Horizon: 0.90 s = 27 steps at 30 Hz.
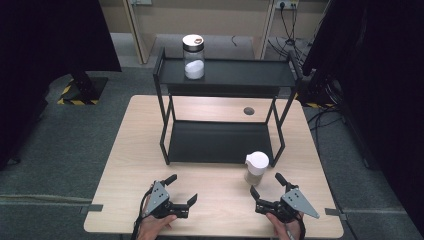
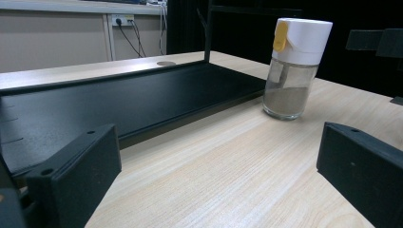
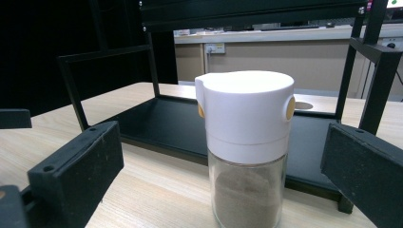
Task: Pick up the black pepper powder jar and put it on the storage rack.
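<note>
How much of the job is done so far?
One jar already stands on the rack's top shelf. The white-capped shaker still sits on the table, untouched. The right tool is open in front of it. Grabbing and placing it are left.

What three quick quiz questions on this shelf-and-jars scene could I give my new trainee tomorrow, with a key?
1. True or false: the right gripper is shut on the white-capped shaker.
2. Where does the silver-lidded jar stand: A) the rack's top shelf, B) its bottom shelf, C) the table?
3. Which gripper is nearer the shaker?

Key:
1. False; its jaws are open, the shaker standing untouched ahead of them.
2. A.
3. The right; the left gripper is farther off, also open.
</note>
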Motion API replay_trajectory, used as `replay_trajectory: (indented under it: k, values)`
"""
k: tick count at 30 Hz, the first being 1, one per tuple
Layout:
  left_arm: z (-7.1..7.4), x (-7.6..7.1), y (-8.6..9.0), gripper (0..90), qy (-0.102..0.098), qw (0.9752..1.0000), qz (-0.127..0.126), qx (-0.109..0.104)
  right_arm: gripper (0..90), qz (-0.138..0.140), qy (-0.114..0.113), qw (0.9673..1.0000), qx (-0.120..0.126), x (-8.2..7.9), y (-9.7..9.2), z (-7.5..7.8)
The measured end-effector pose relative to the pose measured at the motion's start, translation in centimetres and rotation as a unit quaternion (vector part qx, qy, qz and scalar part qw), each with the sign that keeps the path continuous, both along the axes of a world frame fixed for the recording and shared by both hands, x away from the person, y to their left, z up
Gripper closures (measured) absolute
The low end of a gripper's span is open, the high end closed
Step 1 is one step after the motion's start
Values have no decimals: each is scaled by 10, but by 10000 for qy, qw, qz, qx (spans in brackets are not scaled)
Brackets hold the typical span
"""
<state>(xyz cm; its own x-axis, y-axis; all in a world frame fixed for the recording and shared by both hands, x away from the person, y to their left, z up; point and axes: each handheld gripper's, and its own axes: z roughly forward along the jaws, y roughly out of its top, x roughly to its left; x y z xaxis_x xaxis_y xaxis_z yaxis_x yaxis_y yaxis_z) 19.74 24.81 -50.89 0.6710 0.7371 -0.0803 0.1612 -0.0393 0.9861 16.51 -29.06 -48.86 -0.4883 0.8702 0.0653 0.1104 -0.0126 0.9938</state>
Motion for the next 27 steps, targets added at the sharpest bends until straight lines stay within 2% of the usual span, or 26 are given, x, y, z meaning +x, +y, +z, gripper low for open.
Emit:
replay_trajectory:
  k: [10, 17, 27]
  values:
    - [-1, -1, 0, 3, 1, 10000, -1, 5, 7, -72, 39, 10000, -53, 5, 4, 0]
    - [-1, -1, 0, 3, 6, 10000, 9, 9, 7, -197, 144, 9995, -179, 16, 10, -1]
    - [-1, -1, 0, 3, 12, 10000, 3, 15, 11, -235, 212, 9990, -310, 29, 16, -2]
